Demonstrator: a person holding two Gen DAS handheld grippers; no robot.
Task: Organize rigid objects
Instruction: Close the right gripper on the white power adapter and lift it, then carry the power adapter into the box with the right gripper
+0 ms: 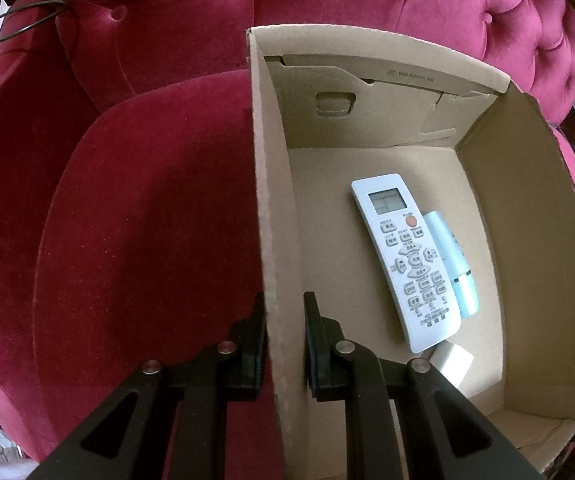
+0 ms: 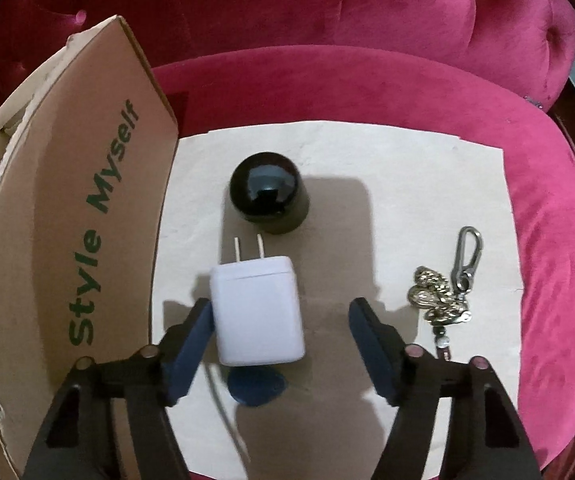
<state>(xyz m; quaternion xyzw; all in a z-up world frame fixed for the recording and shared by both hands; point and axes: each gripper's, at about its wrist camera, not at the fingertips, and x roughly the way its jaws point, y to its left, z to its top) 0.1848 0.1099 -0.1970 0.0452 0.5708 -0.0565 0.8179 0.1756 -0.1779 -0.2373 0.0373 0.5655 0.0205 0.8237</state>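
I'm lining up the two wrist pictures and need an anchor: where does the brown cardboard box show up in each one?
Left wrist view: the brown cardboard box fills the centre and right, its near wall pinched between the left gripper's fingers.
Right wrist view: only its outer wall with green lettering, along the left edge.
Shared landmark: the red velvet tufted sofa beneath and behind the box.

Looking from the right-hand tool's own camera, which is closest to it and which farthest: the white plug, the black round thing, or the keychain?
From the right tool, in its own camera view:
1. White plug: between the tool's fingers, against the left one.
2. Keychain: just outside the right finger, on the white sheet.
3. Black round thing: farther ahead, beyond the plug's prongs.
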